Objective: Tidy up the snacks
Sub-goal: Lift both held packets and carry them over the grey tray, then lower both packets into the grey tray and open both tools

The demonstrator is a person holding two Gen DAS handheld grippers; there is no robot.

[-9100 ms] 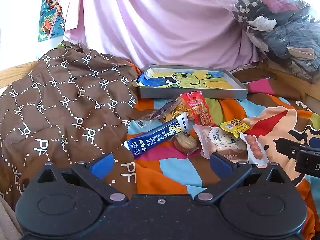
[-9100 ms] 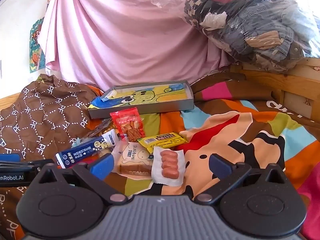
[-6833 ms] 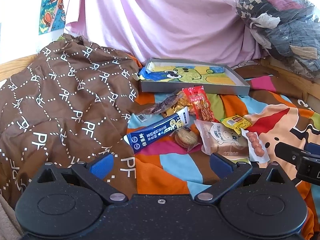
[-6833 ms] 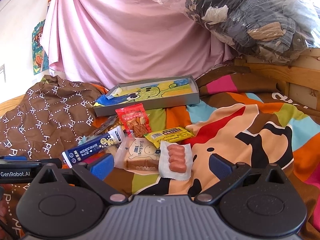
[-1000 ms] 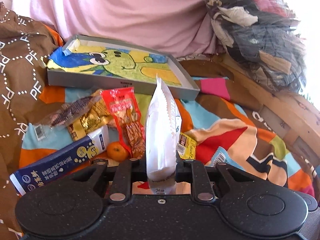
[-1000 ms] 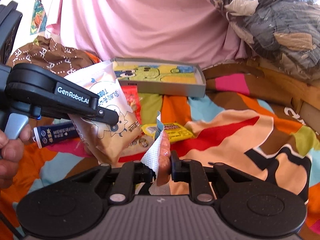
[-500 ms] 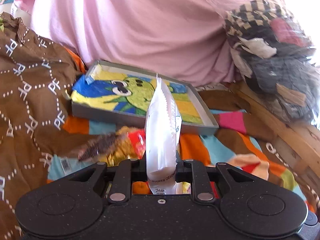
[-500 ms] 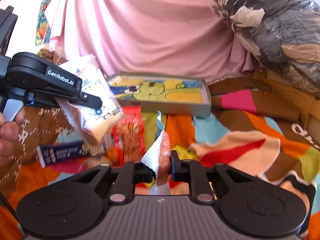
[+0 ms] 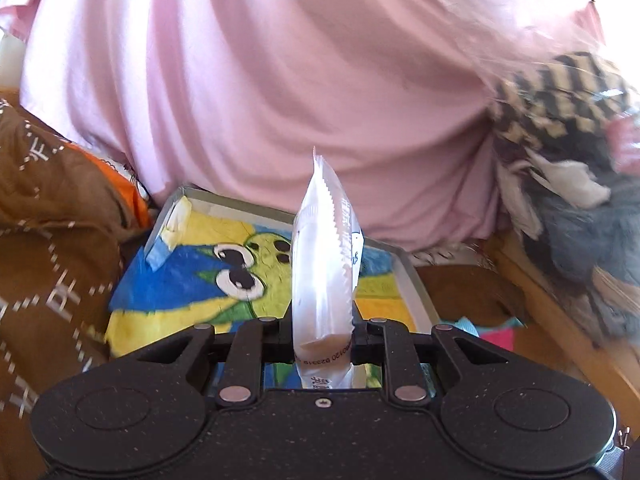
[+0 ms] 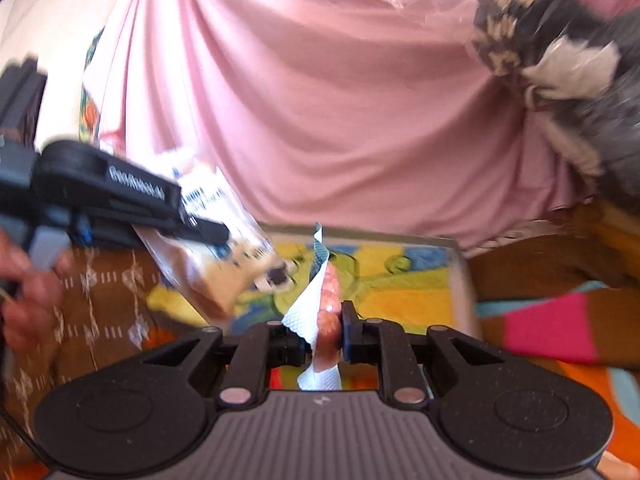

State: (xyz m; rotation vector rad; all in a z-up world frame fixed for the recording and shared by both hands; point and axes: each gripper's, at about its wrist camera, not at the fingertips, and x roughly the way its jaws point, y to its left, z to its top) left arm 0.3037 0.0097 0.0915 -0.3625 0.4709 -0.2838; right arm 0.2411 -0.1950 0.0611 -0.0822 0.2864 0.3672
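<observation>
Snacks are in both grippers above the bed. At the left of the right wrist view, a person's hand (image 10: 28,280) holds the black left gripper (image 10: 200,226), its jaws clamped on the white and tan plastic toast packet (image 10: 224,256), which hangs tilted and motion-blurred over the near left corner of the shallow grey tray with a yellow, blue and green cartoon lining (image 10: 458,264). In the left wrist view that toast packet (image 9: 326,276) stands edge-on between the closed jaws of the left gripper (image 9: 323,330), and the tray (image 9: 416,288) lies right behind it. In the middle of the right wrist view, the black right gripper (image 10: 325,334) is squeezed on the clear and white packet of pink sausages (image 10: 322,316), upright, with the tray's near edge just beyond.

Half a second ago the loose snacks on the striped bedcover lay between the grippers and the tray; now both views are closer in, the tray fills the middle ground and those snacks have dropped out of sight behind the gripper bodies. The toast packet was beside the tray's left end; now it overlaps the tray.

The brown patterned blanket (image 9: 52,264) lies by the tray's left edge, the pink draped sheet (image 9: 300,92) behind, and the clear bag of clothes (image 9: 580,168) at right, blurred and cut off. Print on both packets is unreadable.
</observation>
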